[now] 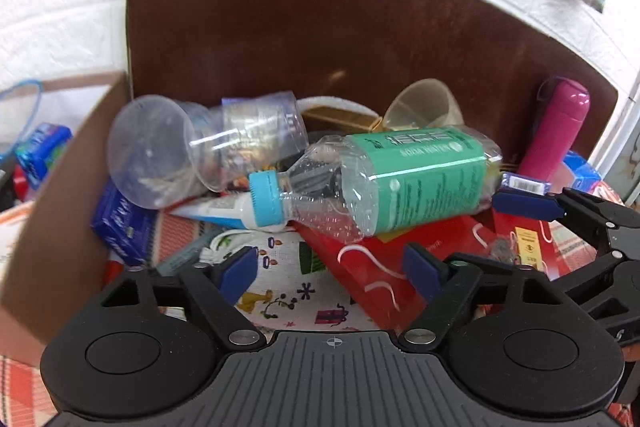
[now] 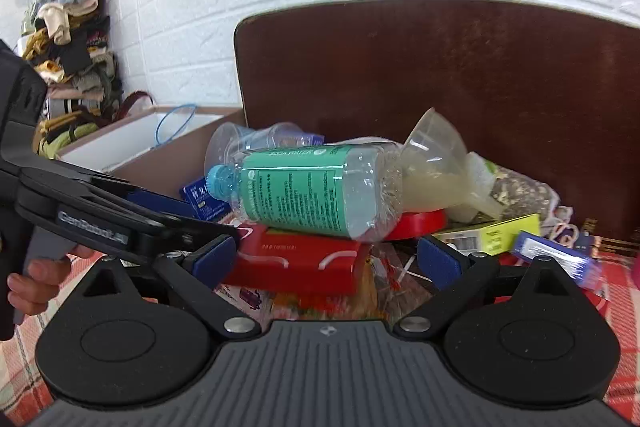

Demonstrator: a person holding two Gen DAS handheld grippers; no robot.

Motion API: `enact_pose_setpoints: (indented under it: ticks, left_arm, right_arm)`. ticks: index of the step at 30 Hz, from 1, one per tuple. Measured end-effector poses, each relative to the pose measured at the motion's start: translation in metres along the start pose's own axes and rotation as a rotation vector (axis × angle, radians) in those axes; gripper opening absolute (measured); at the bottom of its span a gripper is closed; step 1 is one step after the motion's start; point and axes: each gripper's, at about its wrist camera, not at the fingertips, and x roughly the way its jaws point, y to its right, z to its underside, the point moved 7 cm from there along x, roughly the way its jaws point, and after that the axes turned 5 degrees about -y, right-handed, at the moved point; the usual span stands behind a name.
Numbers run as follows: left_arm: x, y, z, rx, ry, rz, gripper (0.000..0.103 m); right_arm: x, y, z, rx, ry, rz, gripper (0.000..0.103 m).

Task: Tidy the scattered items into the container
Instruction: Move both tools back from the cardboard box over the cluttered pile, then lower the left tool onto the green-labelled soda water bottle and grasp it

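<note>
A clear plastic bottle (image 1: 384, 179) with a green label and blue cap lies on its side on a red box (image 1: 384, 259); both also show in the right wrist view, bottle (image 2: 312, 187), box (image 2: 296, 259). My left gripper (image 1: 332, 267) is open and empty, just short of the red box. My right gripper (image 2: 324, 259) is open and empty, its jaws on either side of the red box's near end. The brown cardboard box (image 1: 52, 211) stands at the left, and it shows in the right wrist view (image 2: 160, 155). A clear plastic cup (image 1: 160, 151) lies behind the bottle.
A dark brown board (image 1: 320, 27) leans on the white brick wall behind the pile. A pink bottle (image 1: 556, 131), a yellowish funnel (image 2: 436, 167), a blue box (image 1: 120, 227), a toothpaste tube (image 1: 216, 211) and a yellow box (image 2: 492, 235) lie around. The right gripper's finger (image 1: 532, 205) reaches in from the right.
</note>
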Motion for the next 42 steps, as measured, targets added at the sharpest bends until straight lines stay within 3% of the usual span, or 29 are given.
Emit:
enact_pose_setpoints:
  ticks: [2,4,9,16,19,24,33,42]
  left_arm:
    - [0.006,-0.003,0.000,-0.030,-0.016,0.041,0.073]
    - [0.009,-0.004,0.002,-0.058,-0.034,0.108,0.052]
    - [0.005,0.003,0.026,0.022,-0.033,0.061,0.053]
    - [-0.003,-0.001,0.085,-0.023,-0.136,0.113,0.047]
    - [-0.011,-0.001,0.106,-0.035,-0.154,0.132,0.052]
    - [-0.038,-0.008,0.122,0.011,-0.131,0.093,0.066]
    - [-0.066,-0.032,0.124,-0.106,-0.068,0.073,0.077]
    - [-0.070,-0.030,0.113,-0.094,-0.042,0.077,0.084]
  right_arm:
    - [0.007,0.000,0.000,0.011,-0.013,-0.029,0.093]
    - [0.013,-0.003,0.004,0.046,-0.039,-0.084,0.080]
    - [0.015,-0.029,0.029,-0.043,-0.097,-0.078,0.081]
    - [-0.013,-0.059,0.070,-0.083,-0.138,-0.109,0.085]
    - [-0.019,-0.065,0.088,-0.086,-0.175,-0.109,0.084]
    - [-0.033,-0.056,0.096,-0.012,-0.171,-0.101,0.085]
    - [-0.040,-0.045,0.097,0.062,-0.144,-0.096,0.086]
    - [-0.035,-0.037,0.085,0.122,-0.107,-0.088,0.086]
